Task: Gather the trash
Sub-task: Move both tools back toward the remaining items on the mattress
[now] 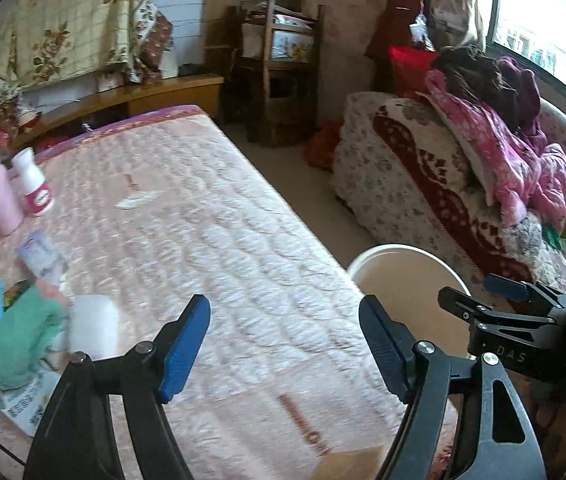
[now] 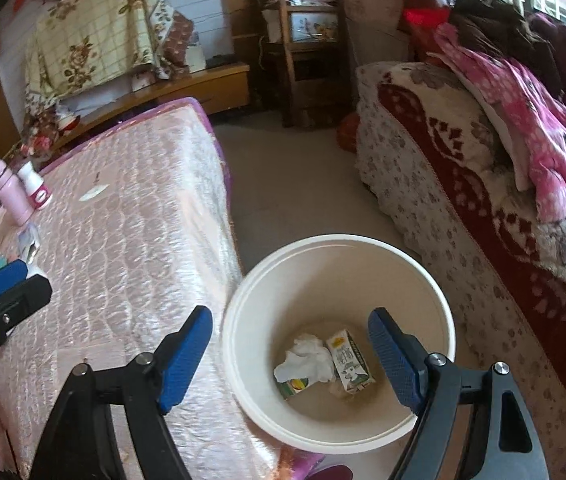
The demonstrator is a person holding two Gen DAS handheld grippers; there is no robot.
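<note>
The left gripper (image 1: pixel 285 344) was held with its 2 blue-padded fingers (image 1: pixel 183 350) spread wide apart and nothing between them, pointing toward 12 o'clock in its own view. The right gripper (image 2: pixel 290 354) was likewise wide open and empty, its blue pads (image 2: pixel 395 360) angled outward at about 11 and 1 o'clock. Each gripper showed in the other's camera: the right gripper (image 1: pixel 523 312) sat at 3 o'clock in the left wrist view, and the left gripper (image 2: pixel 3 292) at 9 o'clock in the right wrist view.
</note>
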